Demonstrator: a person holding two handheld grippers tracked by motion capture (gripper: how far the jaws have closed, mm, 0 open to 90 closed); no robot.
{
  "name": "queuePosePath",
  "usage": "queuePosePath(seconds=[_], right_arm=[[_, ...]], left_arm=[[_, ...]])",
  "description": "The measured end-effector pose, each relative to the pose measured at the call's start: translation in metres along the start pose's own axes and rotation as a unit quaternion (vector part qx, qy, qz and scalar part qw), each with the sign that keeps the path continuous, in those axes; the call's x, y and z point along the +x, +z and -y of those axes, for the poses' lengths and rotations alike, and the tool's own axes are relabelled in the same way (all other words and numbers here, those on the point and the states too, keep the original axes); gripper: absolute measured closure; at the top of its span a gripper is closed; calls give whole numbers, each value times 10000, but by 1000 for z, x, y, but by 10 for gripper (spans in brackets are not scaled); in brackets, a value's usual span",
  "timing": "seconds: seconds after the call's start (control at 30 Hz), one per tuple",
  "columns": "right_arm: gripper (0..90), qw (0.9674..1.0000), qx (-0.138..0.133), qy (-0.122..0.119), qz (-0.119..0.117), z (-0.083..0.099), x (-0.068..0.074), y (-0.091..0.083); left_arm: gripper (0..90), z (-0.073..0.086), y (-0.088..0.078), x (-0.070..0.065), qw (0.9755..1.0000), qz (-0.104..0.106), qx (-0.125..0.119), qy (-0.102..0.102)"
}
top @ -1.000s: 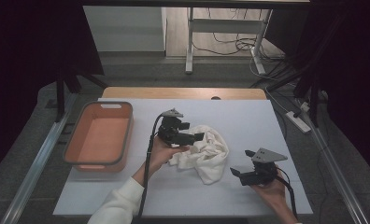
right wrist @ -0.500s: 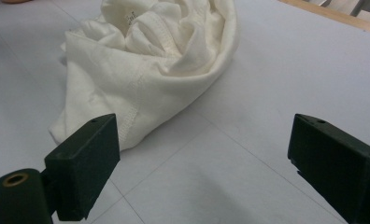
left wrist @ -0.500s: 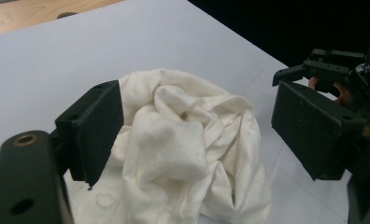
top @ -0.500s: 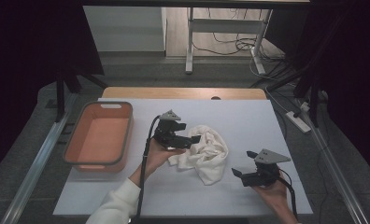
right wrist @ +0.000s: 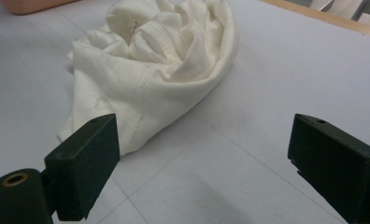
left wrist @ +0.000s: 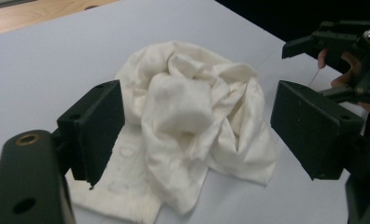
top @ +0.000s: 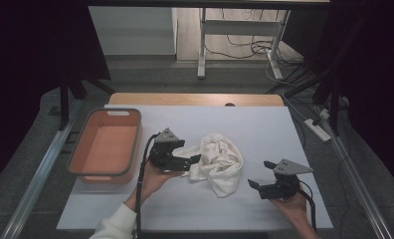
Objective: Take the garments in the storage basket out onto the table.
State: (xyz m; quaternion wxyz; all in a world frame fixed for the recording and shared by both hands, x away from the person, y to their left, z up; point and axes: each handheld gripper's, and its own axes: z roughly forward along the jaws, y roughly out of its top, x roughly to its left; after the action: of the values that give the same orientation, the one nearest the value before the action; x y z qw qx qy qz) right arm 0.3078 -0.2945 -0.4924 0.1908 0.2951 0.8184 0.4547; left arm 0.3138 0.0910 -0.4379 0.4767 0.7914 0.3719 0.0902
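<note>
A crumpled white garment (top: 216, 160) is lying in a heap near the middle of the white table (top: 264, 124), and neither tool is gripping it yet — the work looks to be at its very start, most likely a pickup, perhaps toward the orange bin (top: 105, 147) sitting at the table's left side, though that is a guess. The left gripper (top: 191, 160) is sitting right at the heap's left edge with its jaws spread wide; in the left gripper view the two black jaws are standing on either side of the garment's near folds, not closing on them. The right gripper (top: 258, 178) is hovering a little apart from the garment's lower right corner, its jaws also wide and holding nothing. So everything is left: closing on the cloth, lifting, and carrying it off. The high view is giving the layout — bin, heap and both hands — while the right gripper view is showing a stitched hem (right wrist: 137, 119) along the nearest fold, and the left gripper view is showing the right gripper (left wrist: 309, 44) beyond the heap.
</note>
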Motion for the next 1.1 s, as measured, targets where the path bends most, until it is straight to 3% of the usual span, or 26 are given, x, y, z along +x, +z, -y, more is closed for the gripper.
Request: queuePosePath(seconds=[0.23, 0.37, 0.47, 0.77, 0.93, 1.03, 1.1], right_arm=[[94, 10000, -24, 9, -75, 0, 1, -1], [94, 10000, -31, 44, -67, 0, 2, -2], [94, 10000, -54, 41, -30, -1, 3, -5], [94, 9999, -29, 69, -74, -2, 2, -3], [94, 9999, -57, 91, -63, -3, 1, -4], [94, 10000, 9, -21, 53, -4, 2, -10], [94, 10000, 3, 17, 75, -4, 2, -12]], left_arm=[[182, 27, -23, -9, 9994, -326, 96, 18], [182, 34, -34, -11, 9993, -359, 41, -62], [182, 40, -41, -13, 9989, -467, 53, 2], [183, 46, -43, -2, 9984, -549, 107, -42], [183, 51, -46, 7, 9986, -464, 65, -238], [189, 51, -46, 9, 9981, -258, -142, -538], [186, 51, -47, 9, 9985, -218, -125, -495]])
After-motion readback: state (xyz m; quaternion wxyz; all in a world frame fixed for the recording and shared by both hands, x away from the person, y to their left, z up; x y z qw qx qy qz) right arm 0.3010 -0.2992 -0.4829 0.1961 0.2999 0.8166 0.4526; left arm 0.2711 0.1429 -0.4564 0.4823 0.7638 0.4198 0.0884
